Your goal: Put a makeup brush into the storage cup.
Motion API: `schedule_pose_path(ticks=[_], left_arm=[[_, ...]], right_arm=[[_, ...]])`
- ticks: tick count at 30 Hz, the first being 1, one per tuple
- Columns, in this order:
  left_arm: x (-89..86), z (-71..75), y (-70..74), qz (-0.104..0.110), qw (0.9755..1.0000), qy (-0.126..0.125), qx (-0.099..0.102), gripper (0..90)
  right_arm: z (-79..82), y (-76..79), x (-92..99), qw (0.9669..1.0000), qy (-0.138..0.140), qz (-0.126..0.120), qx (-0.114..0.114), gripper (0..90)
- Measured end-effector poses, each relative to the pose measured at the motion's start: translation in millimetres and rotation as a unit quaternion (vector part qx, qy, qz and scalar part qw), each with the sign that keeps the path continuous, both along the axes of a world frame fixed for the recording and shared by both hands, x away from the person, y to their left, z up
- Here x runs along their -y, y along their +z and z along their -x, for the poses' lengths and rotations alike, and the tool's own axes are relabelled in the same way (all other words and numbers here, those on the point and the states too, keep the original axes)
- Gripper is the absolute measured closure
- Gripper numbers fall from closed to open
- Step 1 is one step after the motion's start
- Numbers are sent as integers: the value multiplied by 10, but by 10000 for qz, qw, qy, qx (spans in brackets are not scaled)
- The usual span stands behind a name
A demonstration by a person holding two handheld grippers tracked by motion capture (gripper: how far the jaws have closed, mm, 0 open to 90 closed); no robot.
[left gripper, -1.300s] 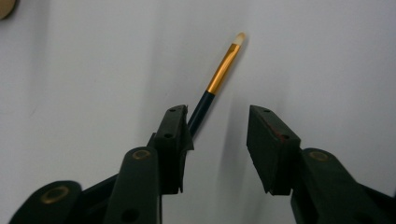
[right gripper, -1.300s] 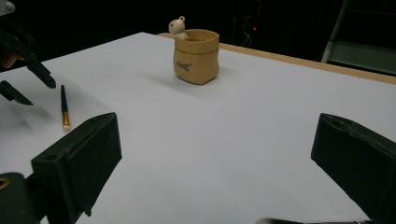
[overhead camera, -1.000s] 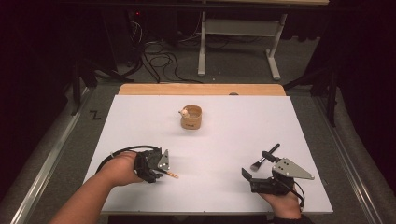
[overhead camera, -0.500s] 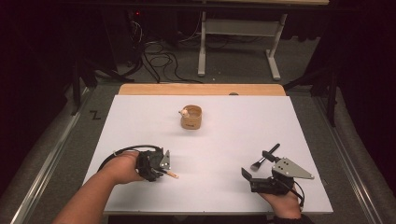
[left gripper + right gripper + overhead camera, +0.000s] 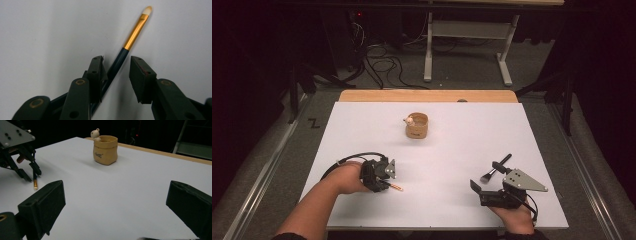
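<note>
A thin makeup brush (image 5: 135, 32) with a dark handle, gold ferrule and pale tip lies on the white table (image 5: 452, 150). My left gripper (image 5: 116, 60) straddles its handle. The left jaw is against the handle and the right jaw is still a gap away; the jaws have just been closing, so the gripper is open. In the high view that gripper (image 5: 384, 175) is at the front left, with the brush tip (image 5: 398, 188) poking out. My right gripper (image 5: 485, 176) rests wide open at the front right, beside a black brush (image 5: 504, 161).
A tan pouch-shaped cup (image 5: 417, 126) with a small bear figure on its rim stands at the table's middle back, also in the right gripper view (image 5: 105, 150). A wooden strip (image 5: 427, 96) edges the far side. Cables and metal stands are on the floor beyond.
The left gripper has shifted slightly over the thin brush and its jaws have drawn closer together. The right hand and gripper have stayed in place.
</note>
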State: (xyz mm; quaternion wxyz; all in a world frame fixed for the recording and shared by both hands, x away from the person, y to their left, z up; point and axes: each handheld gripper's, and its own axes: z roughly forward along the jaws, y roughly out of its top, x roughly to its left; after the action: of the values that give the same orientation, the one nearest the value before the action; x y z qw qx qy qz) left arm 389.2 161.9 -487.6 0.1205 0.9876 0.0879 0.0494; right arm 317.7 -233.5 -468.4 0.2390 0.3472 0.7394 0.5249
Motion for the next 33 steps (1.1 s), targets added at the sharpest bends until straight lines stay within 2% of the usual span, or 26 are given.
schedule_pose_path(ticks=[2,5,13,19,23,27,29,33], left_arm=[[-14,-40,-2,42,9999,59,-144,628],[-34,-68,-7,117,9996,61,-250,630],[-41,-80,-9,148,9994,111,-309,640],[-54,-125,-9,212,9985,228,-452,660],[-74,-171,-10,284,9975,361,-529,726],[-80,-185,-10,291,9974,423,-513,777],[-68,-155,-9,255,9981,424,-367,805],[-68,-129,-11,270,9980,484,-297,829]], right_arm=[[-1,-5,-7,10000,-3,8,-28,29],[0,-1,-8,10000,15,5,10,29],[2,-1,-3,10000,2,3,1,31],[-5,-7,5,10000,1,-13,-16,33],[-9,-12,2,10000,16,-9,-33,33],[-6,-12,-7,10000,14,-2,-36,33],[-1,-9,-6,10000,-3,-3,-26,34],[-2,-14,-14,10000,16,10,-61,35]])
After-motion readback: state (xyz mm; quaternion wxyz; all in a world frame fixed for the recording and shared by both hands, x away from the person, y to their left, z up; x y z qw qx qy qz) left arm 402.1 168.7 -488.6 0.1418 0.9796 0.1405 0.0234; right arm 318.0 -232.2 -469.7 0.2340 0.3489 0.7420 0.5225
